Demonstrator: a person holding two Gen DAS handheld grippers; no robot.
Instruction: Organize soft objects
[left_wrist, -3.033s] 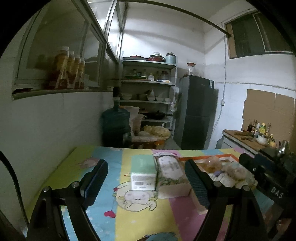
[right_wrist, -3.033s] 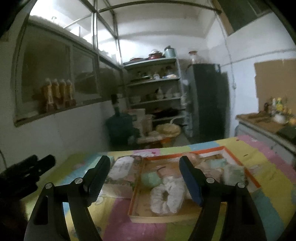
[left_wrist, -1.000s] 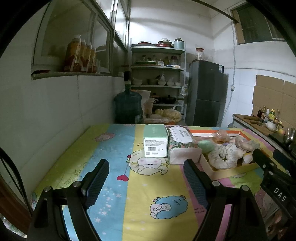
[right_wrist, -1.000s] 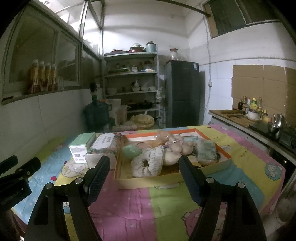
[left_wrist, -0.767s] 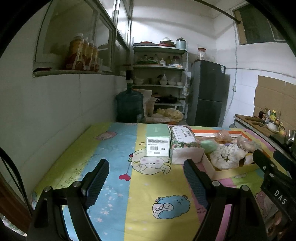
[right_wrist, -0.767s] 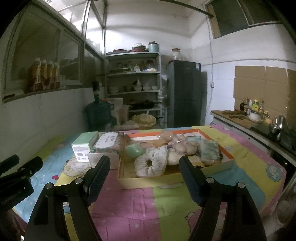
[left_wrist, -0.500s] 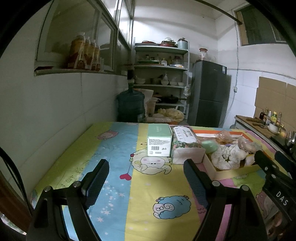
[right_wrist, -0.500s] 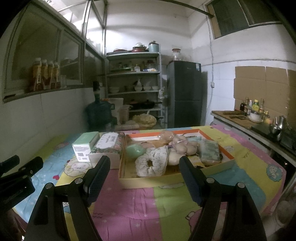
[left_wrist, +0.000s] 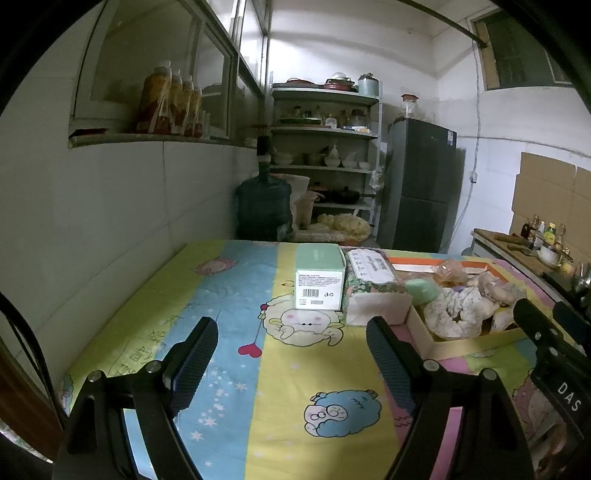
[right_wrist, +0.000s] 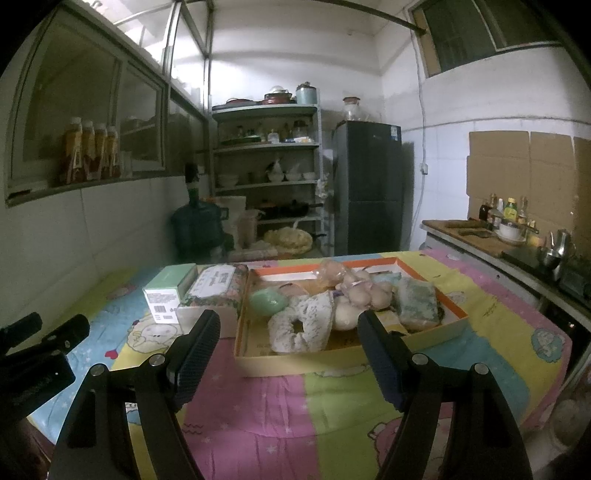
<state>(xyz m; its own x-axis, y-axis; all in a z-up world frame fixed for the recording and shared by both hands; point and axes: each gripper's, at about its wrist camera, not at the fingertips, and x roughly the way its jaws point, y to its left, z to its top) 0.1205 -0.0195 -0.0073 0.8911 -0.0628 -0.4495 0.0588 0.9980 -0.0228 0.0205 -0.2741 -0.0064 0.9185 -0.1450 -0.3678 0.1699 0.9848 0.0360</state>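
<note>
Left gripper (left_wrist: 291, 343): spread wide with nothing between the fingers, hanging over the bare cartoon tablecloth (left_wrist: 236, 369). It has backed well off; three seconds ago the two boxes sat right between its fingers, now they lie well beyond them.

Right gripper (right_wrist: 288, 339): also spread and empty, hovering short of the tray's near wall. It too has drawn back from the tray and held steady over the last second.

Mint box (left_wrist: 320, 280): upright on the cloth, its barcode end facing us, just beside the floral tissue box (left_wrist: 371, 286), the two seemingly touching.

Tray (right_wrist: 343, 363): orange-rimmed, just beside the tissue box, holding the soft objects: a ring-shaped cushion (right_wrist: 301, 325), a green ball (right_wrist: 267, 301), pale plush pieces (right_wrist: 360, 293) and a folded cloth pad (right_wrist: 419, 304). In this dim light I can't name the rest.

Meaning: both hands retreated empty with everything gathered, so I'd judge the tidying finished or pausing.
</note>
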